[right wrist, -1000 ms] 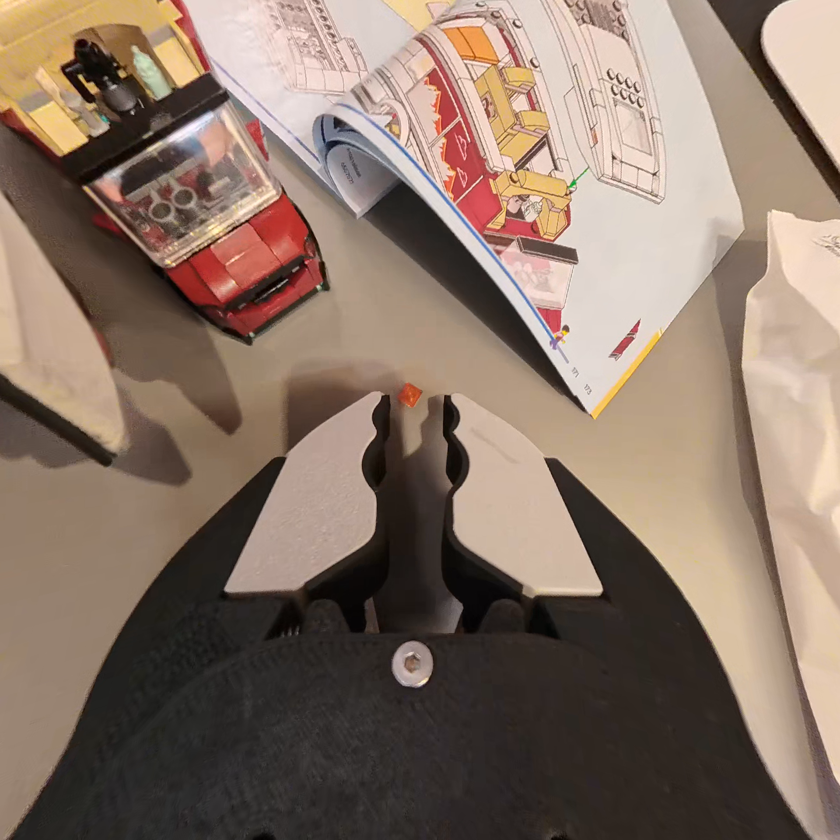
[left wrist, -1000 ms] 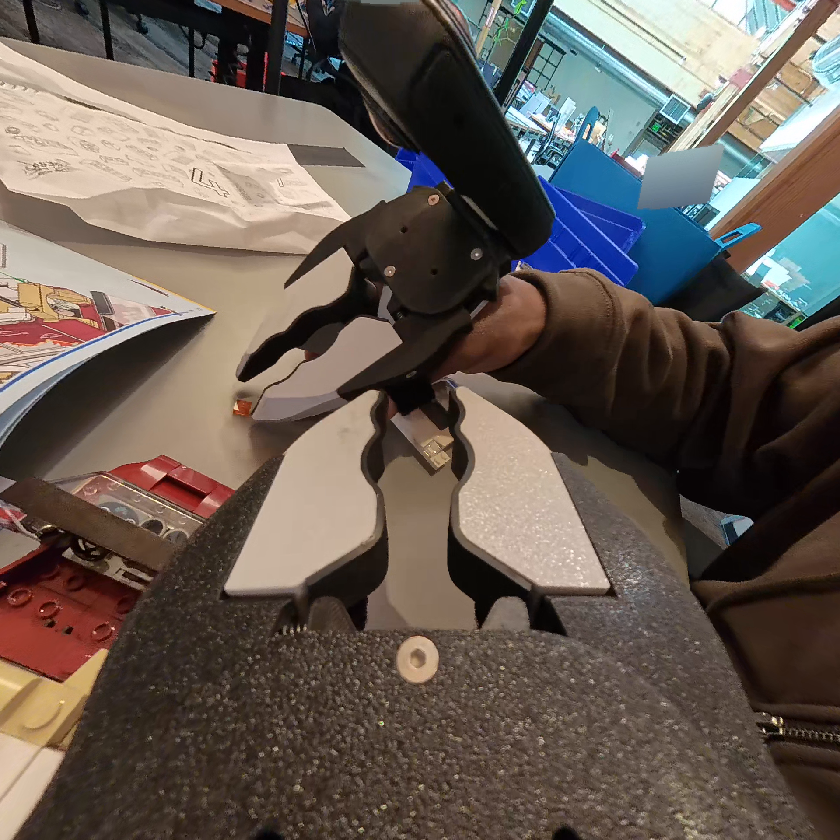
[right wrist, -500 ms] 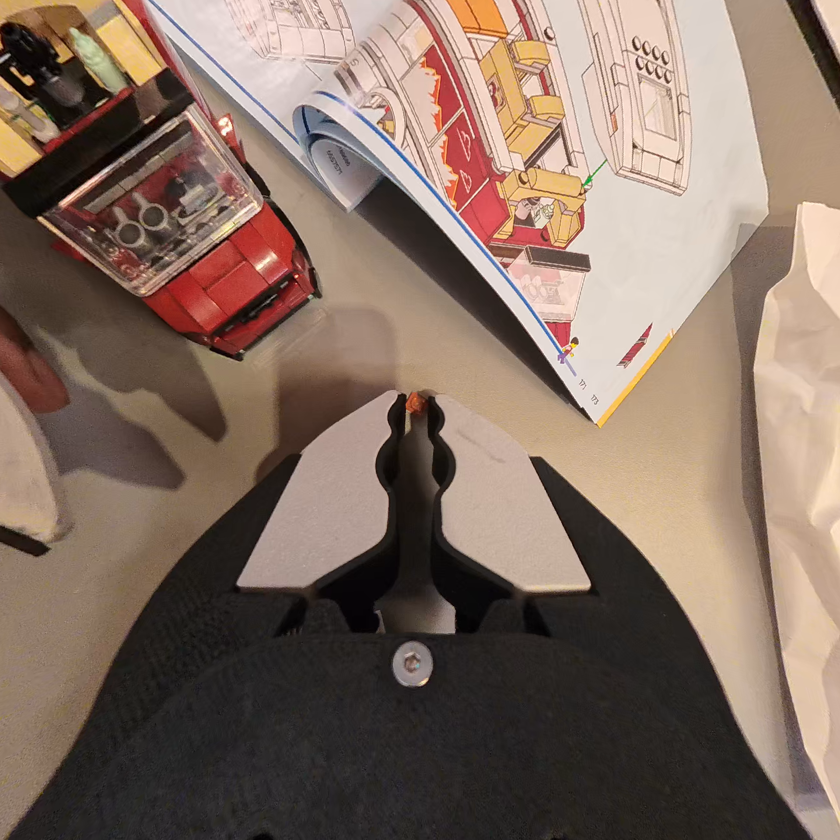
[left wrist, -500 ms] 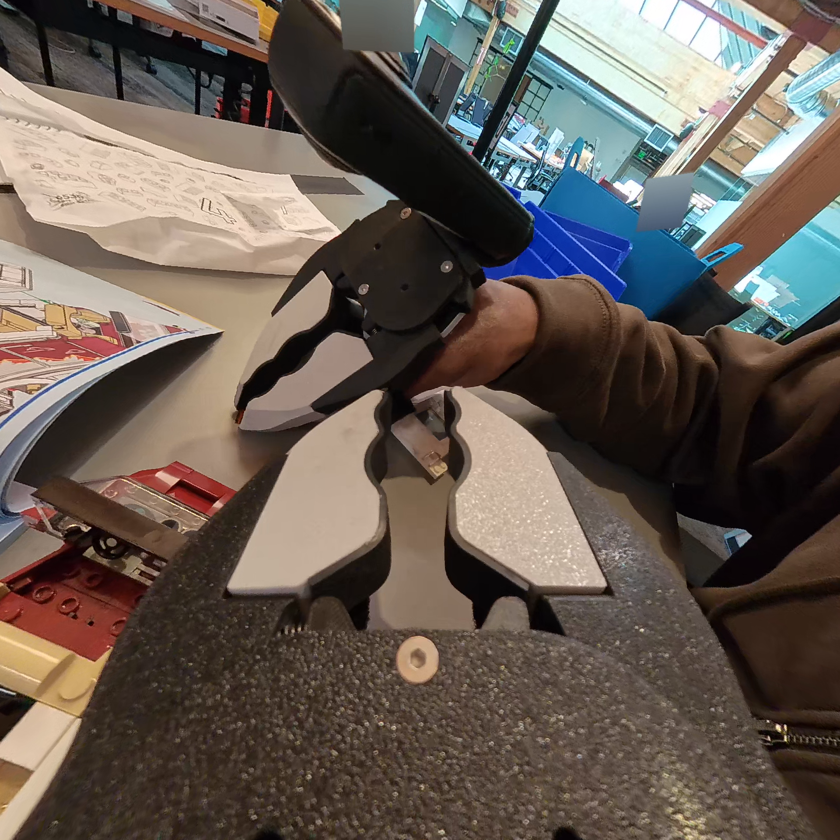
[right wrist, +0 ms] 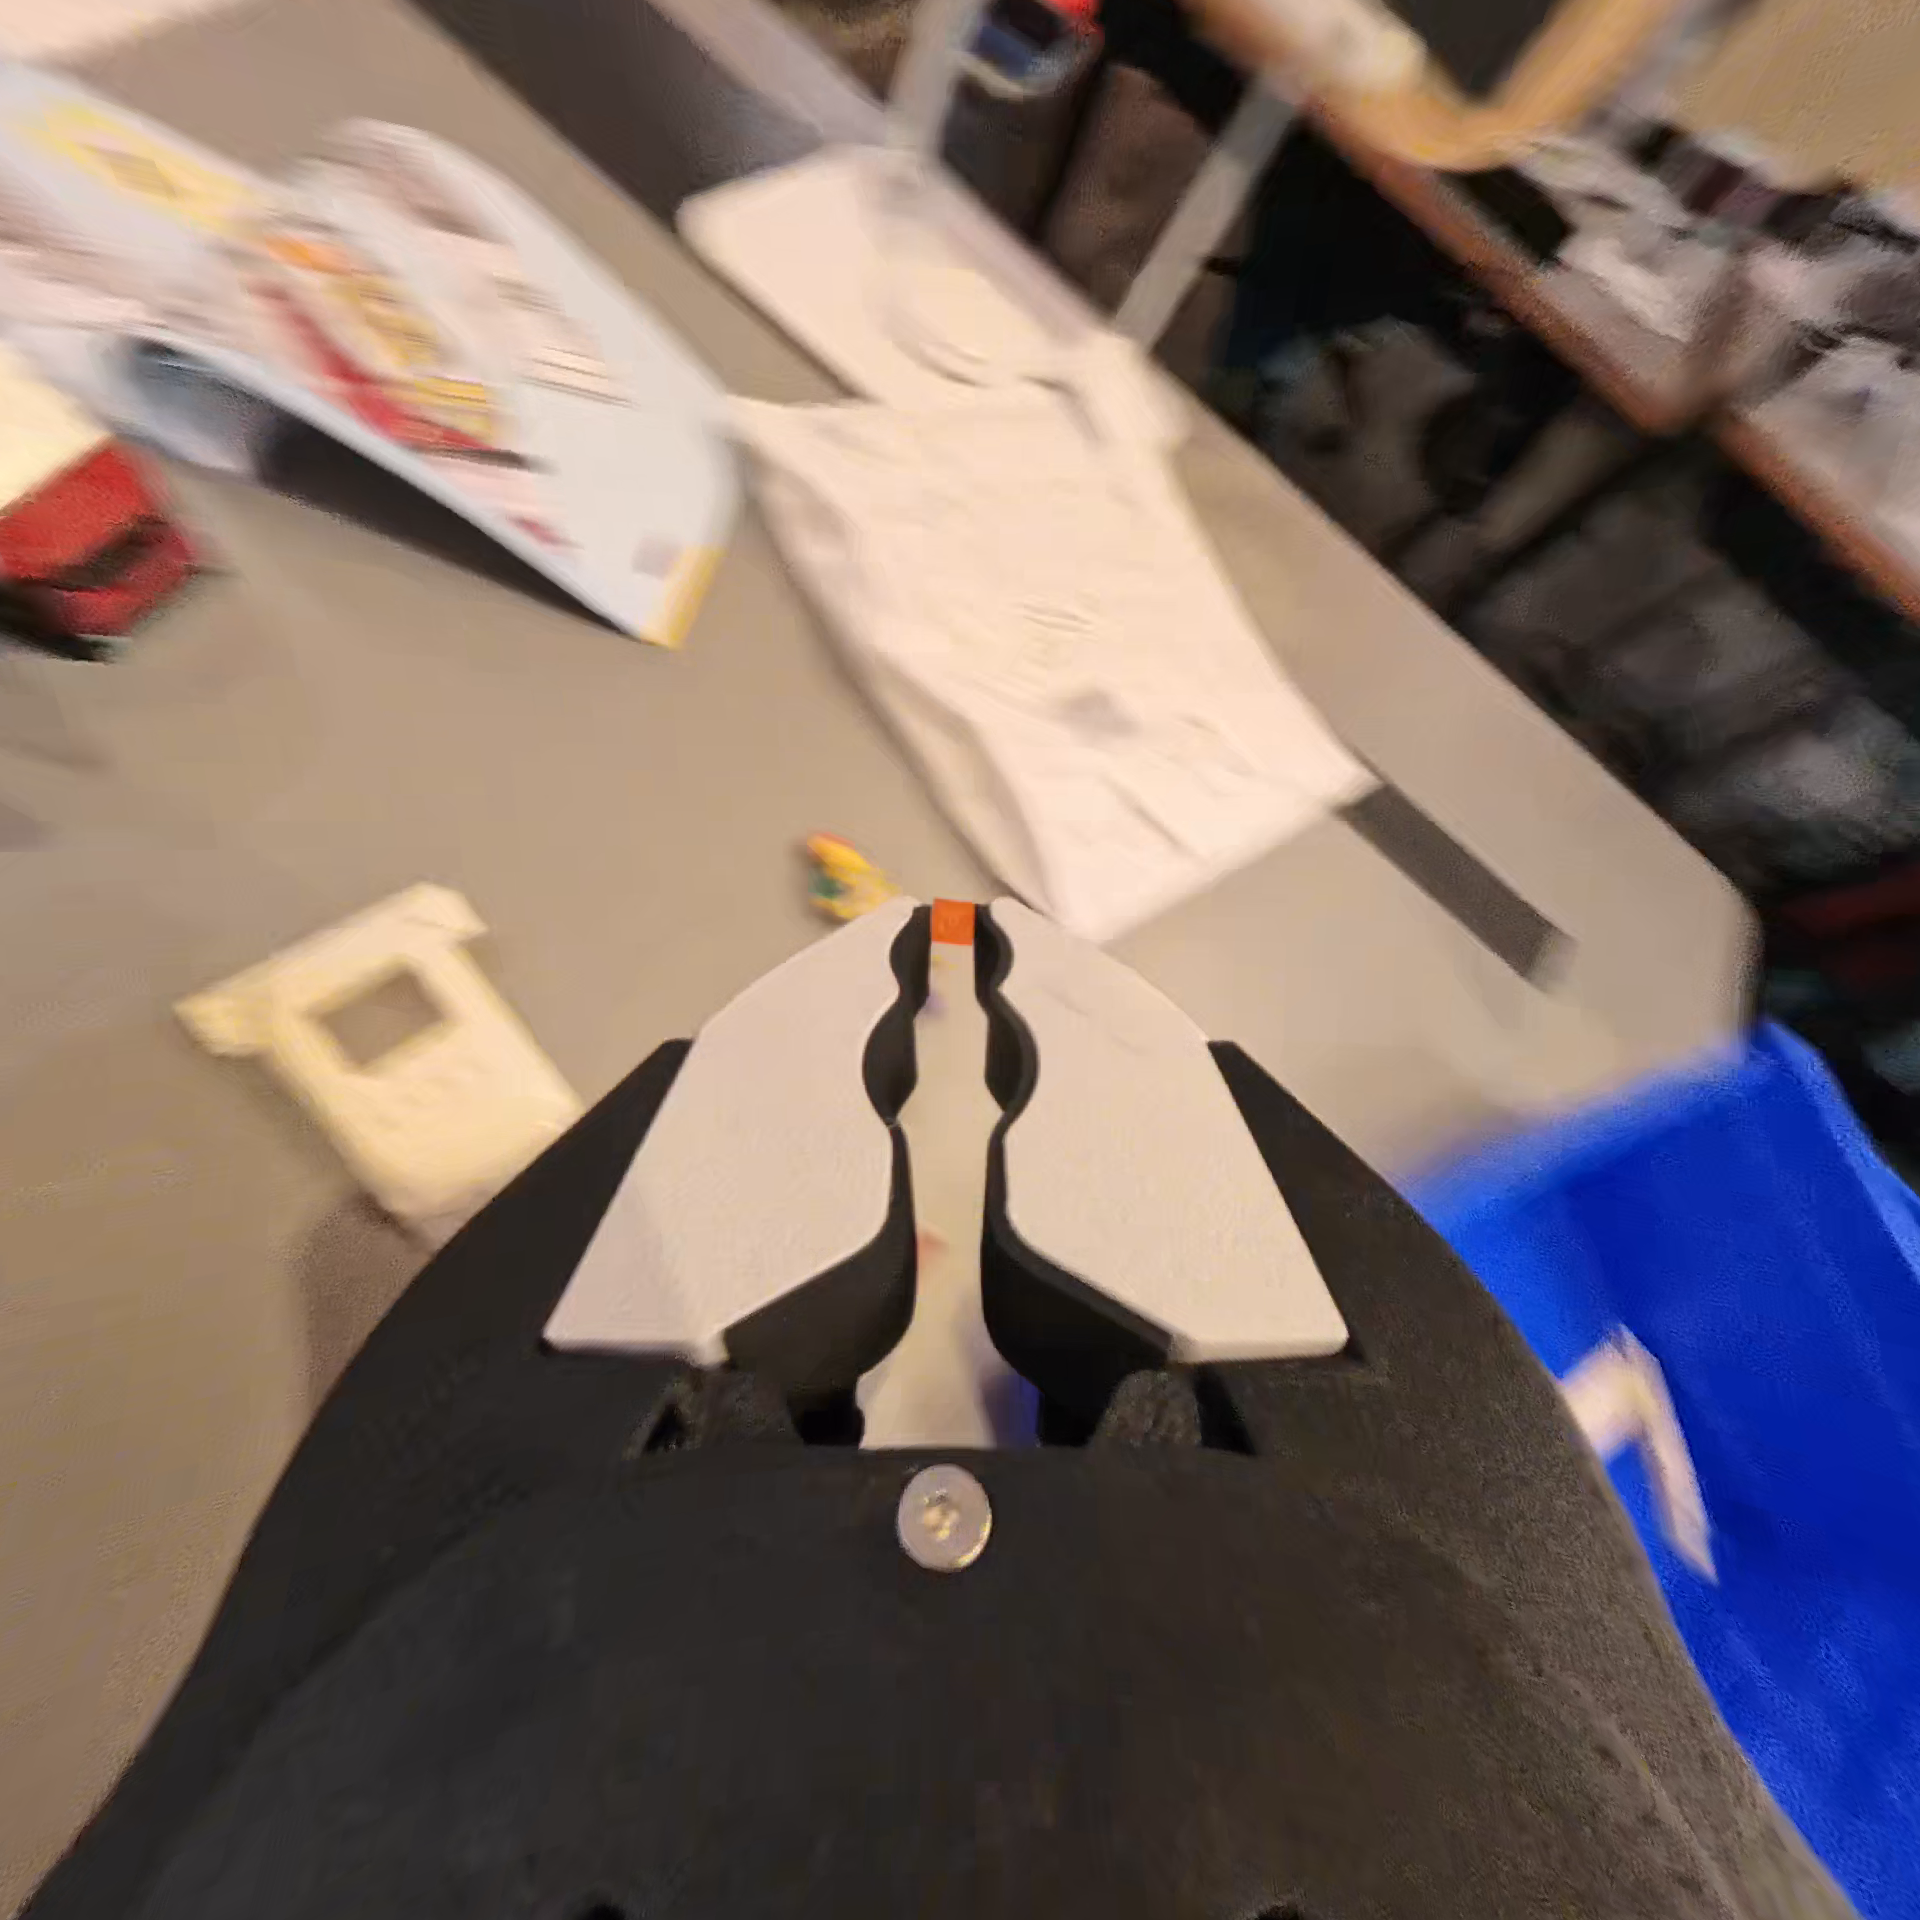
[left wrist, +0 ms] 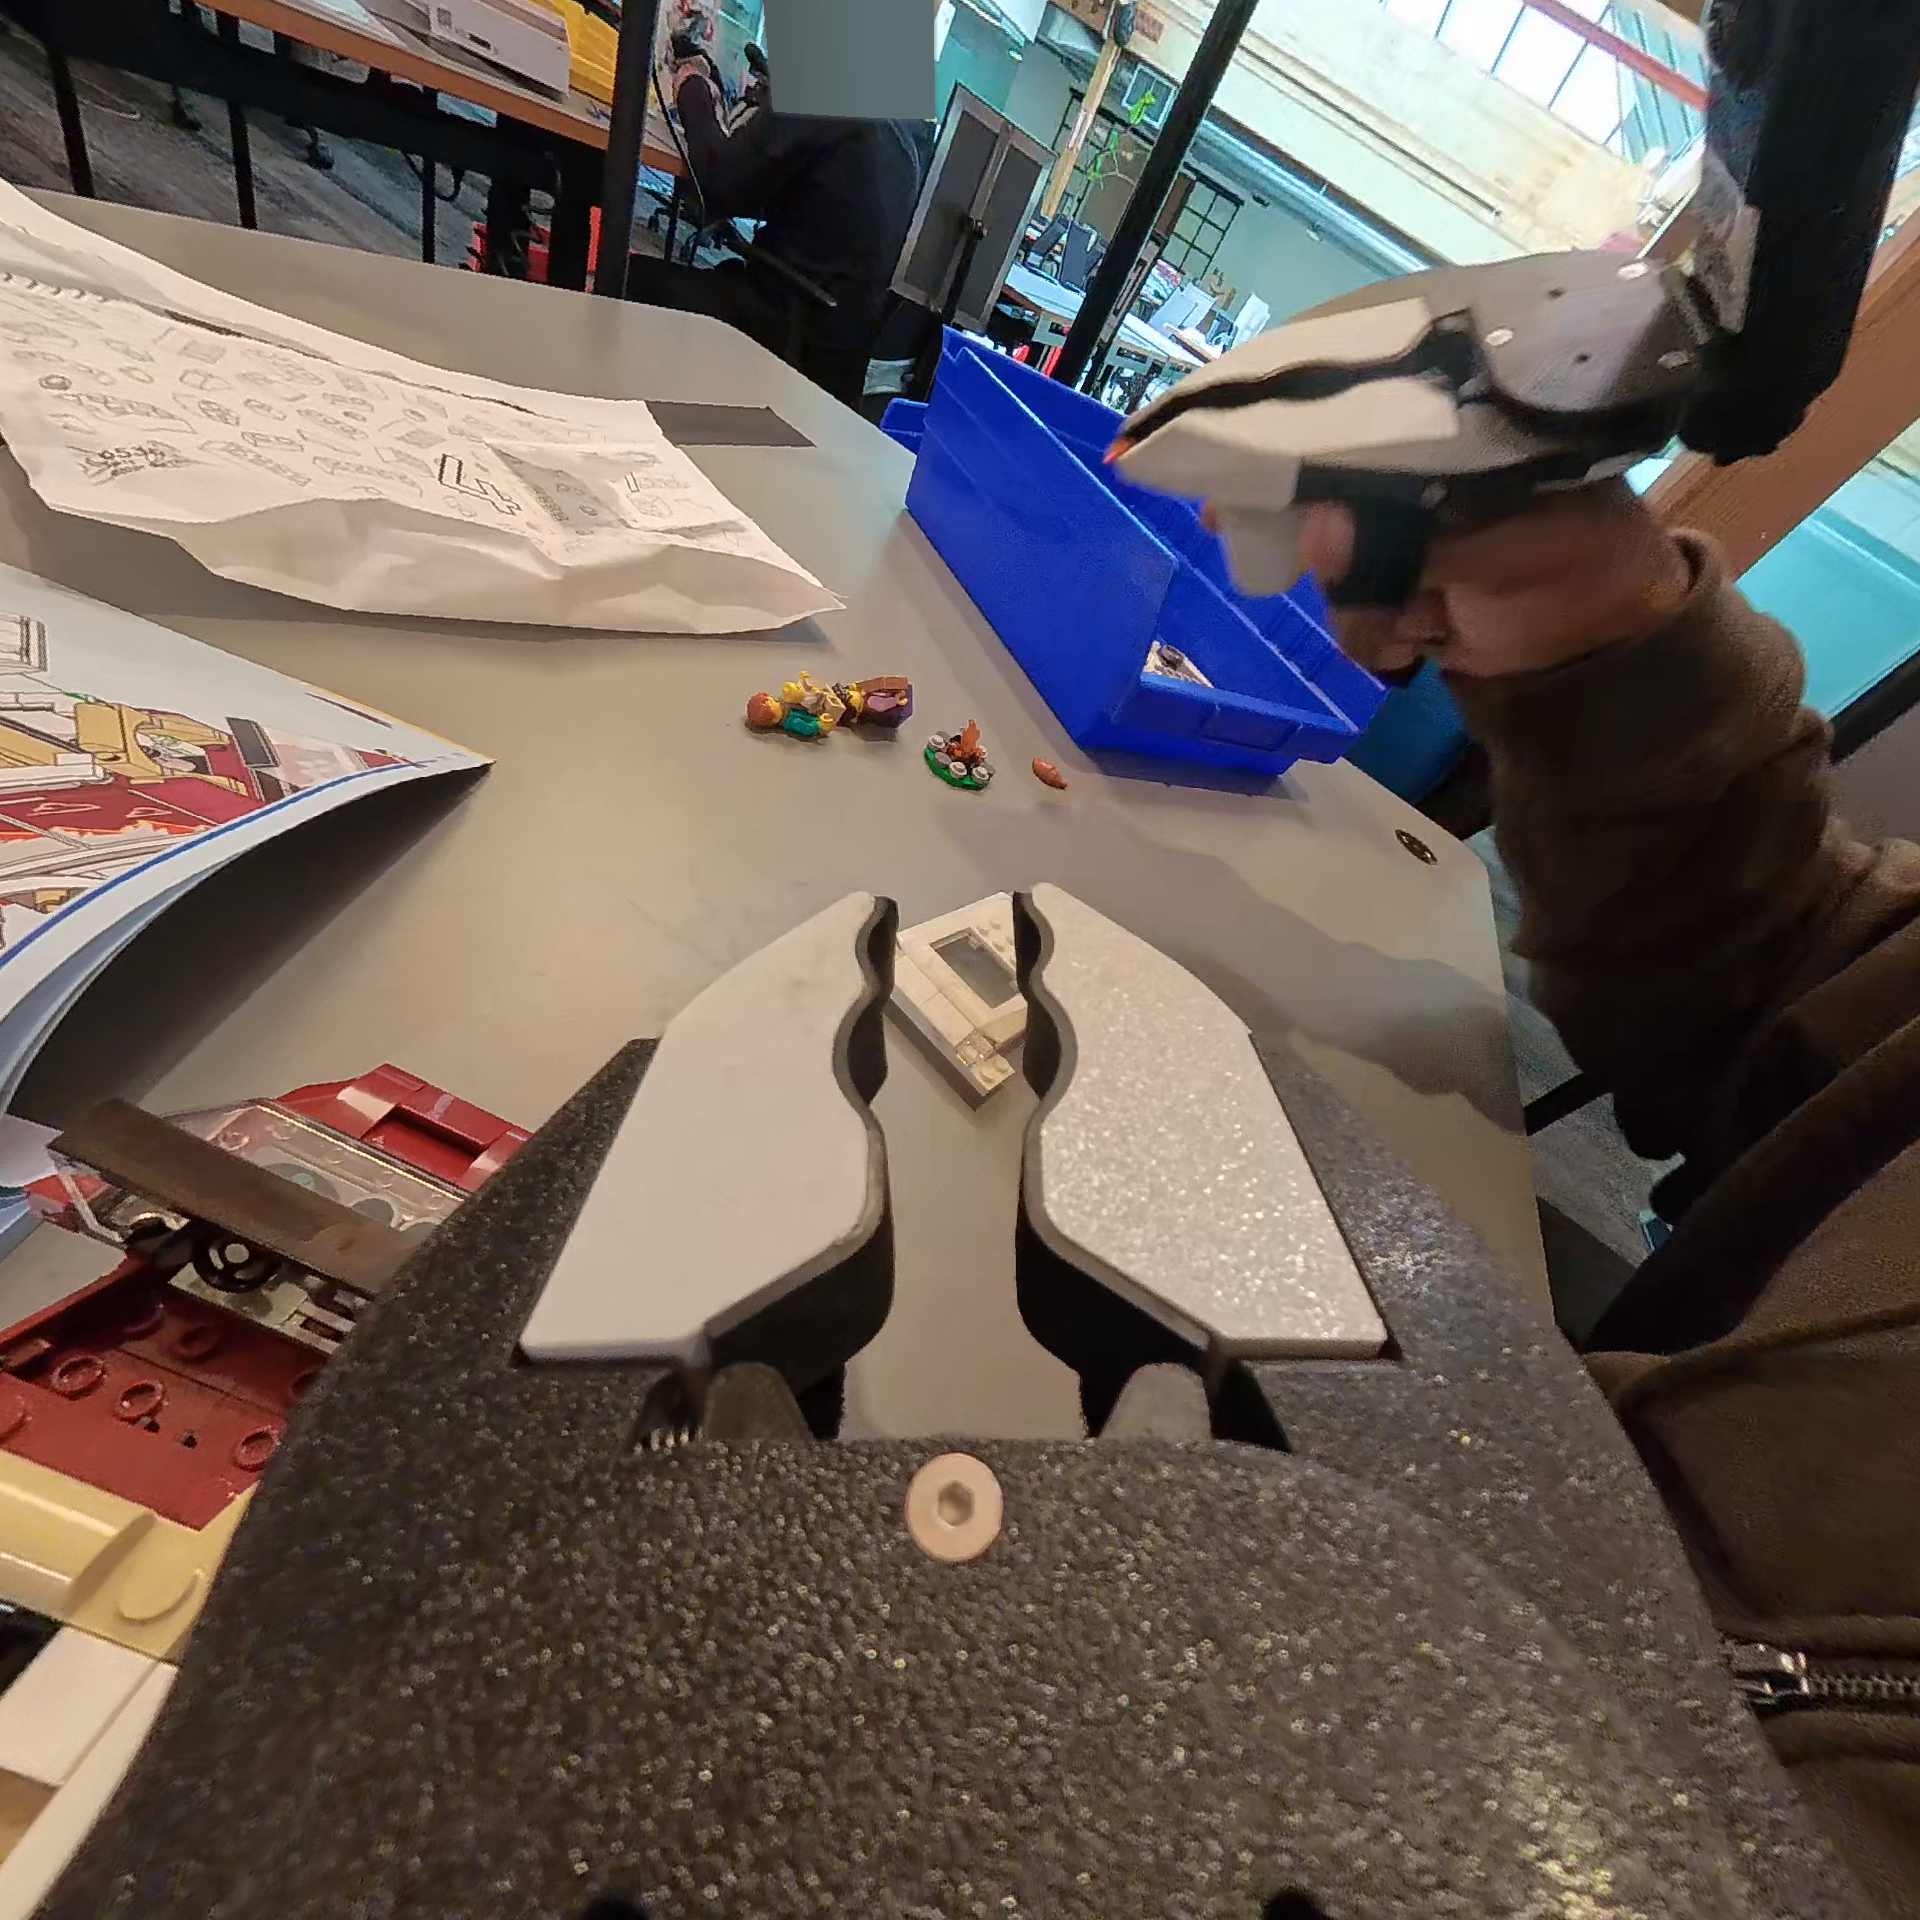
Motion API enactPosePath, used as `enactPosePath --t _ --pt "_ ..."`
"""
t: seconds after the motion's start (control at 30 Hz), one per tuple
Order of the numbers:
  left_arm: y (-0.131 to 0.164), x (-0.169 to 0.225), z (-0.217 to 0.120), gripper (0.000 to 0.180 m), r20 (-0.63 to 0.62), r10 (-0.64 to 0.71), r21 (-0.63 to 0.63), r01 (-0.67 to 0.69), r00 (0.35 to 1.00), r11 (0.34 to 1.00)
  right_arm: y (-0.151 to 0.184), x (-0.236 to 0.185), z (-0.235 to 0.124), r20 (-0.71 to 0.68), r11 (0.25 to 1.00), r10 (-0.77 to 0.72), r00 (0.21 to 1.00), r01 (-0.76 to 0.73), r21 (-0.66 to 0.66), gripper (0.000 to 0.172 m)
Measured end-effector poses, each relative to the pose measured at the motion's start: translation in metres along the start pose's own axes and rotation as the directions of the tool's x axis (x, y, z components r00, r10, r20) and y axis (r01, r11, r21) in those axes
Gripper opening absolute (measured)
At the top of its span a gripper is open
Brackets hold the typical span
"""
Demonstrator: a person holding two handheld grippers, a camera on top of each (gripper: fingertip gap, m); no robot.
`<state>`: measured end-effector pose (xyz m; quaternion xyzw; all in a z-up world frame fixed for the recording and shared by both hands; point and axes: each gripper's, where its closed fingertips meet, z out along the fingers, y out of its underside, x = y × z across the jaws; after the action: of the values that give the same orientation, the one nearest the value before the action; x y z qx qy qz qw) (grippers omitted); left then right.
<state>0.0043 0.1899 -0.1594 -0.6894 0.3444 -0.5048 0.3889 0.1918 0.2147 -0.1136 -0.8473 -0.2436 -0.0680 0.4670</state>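
A small orange brick (right wrist: pixel 952 923) is clamped between the fingertips of the right gripper (right wrist: pixel 954 916), jaws narrow, raised above the grey counter (left wrist: pixel 623 831). The left gripper (left wrist: pixel 954 914), low at the counter, stands partly closed around a white window-panel assembly (left wrist: pixel 961 982) lying on the surface; pad contact cannot be determined. Farther out lie toy figures (left wrist: pixel 826 707), a small green campfire piece (left wrist: pixel 960 756) and a blue bin (left wrist: pixel 1122 582) at right; an open instruction booklet (left wrist: pixel 156 758), a white paper bag (left wrist: pixel 343 468) and a red brick model (left wrist: pixel 208 1299) at left.
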Motion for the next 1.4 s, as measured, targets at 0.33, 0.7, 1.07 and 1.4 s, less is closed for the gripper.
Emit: enactPosePath --t 0.33,0.7,1.07,1.4 --pt "0.008 0.003 0.006 0.022 -0.006 0.038 -0.029 -0.038 0.999 0.999 0.092 0.109 -0.046 -0.214 0.983 0.108 0.971 -0.137 -0.122 0.023" --pt "0.027 0.007 0.014 0.022 -0.038 0.055 -0.128 -0.059 0.998 0.99 0.053 -0.098 0.012 0.453 0.98 -0.162 0.877 0.198 -0.033 0.044" --pt "0.03 0.008 0.014 0.022 -0.049 0.06 -0.153 -0.067 0.997 0.986 0.07 -0.159 0.054 0.624 0.926 -0.224 0.749 0.364 -0.104 0.05" --pt "0.032 -0.002 0.015 0.029 0.0 0.029 -0.16 -0.029 1.0 0.987 0.01 -0.153 0.054 0.418 0.975 -0.213 0.883 0.16 0.157 0.05"
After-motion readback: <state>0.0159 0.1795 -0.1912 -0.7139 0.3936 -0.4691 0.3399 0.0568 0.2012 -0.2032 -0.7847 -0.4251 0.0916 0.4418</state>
